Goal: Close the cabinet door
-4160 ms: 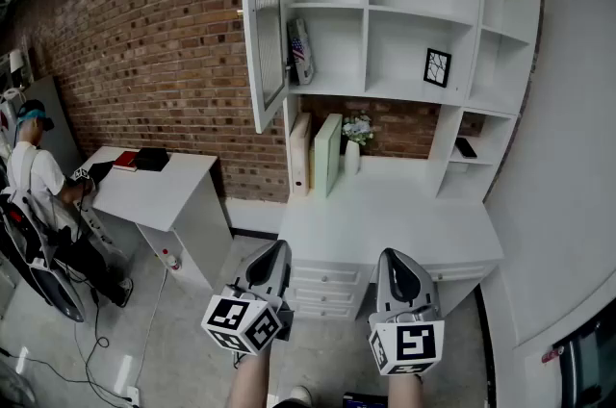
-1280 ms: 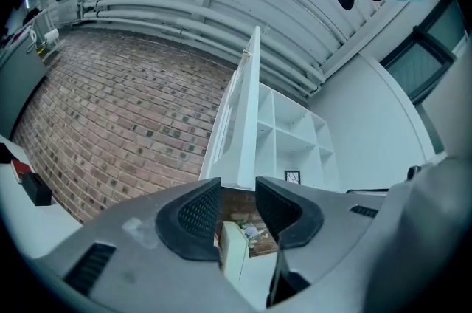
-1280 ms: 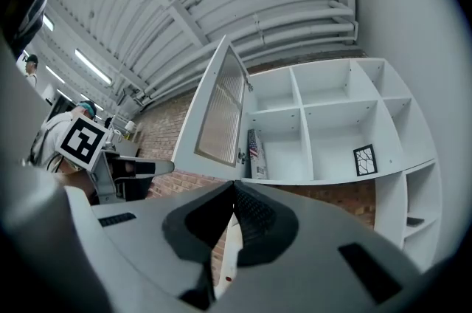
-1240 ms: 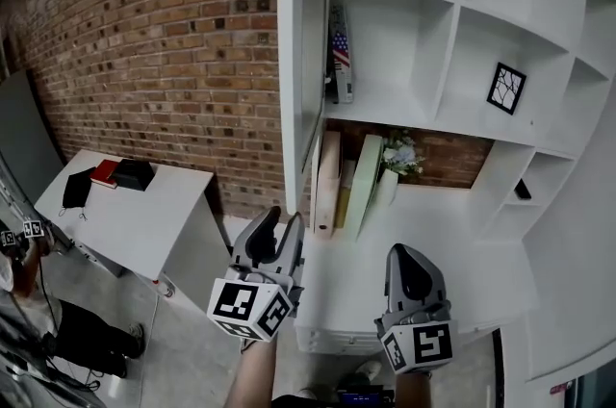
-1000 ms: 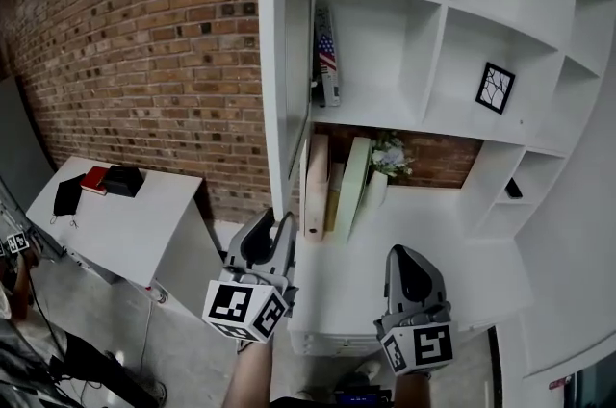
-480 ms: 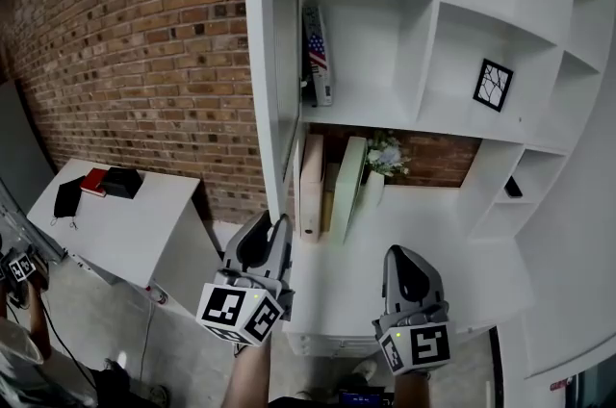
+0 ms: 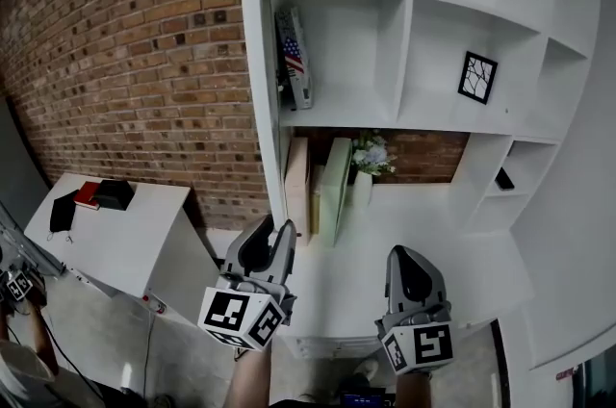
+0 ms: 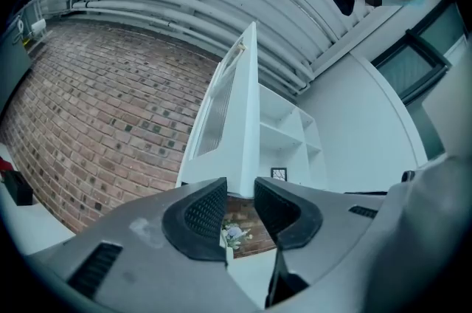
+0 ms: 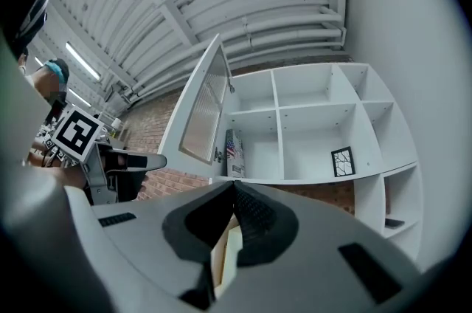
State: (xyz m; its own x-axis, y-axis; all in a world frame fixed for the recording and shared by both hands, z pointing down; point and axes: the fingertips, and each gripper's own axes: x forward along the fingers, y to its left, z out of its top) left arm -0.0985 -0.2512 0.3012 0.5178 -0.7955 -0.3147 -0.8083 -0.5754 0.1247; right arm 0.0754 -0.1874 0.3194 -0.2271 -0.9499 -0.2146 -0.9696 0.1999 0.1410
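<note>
Slippage looks the likeliest trouble: the cabinet door [image 7: 252,60] stands wide open, edge-on above and just ahead of the left gripper [image 7: 279,229]. That gripper's jaws sit slightly apart, gripping nothing, with the door's lower corner lined up over the gap. A push on so thin an edge could glance off, or slam the panel into the shelf unit [image 7: 409,12]. The right gripper [image 7: 401,254], jaws pressed together and empty, hangs beside it. A brick wall [image 7: 125,60] fills the room to the left gripper's left. Ahead of both tools lies a white desktop [image 7: 423,238] carrying upright binders [image 7: 296,185] and a small flower vase [image 7: 364,167].
</note>
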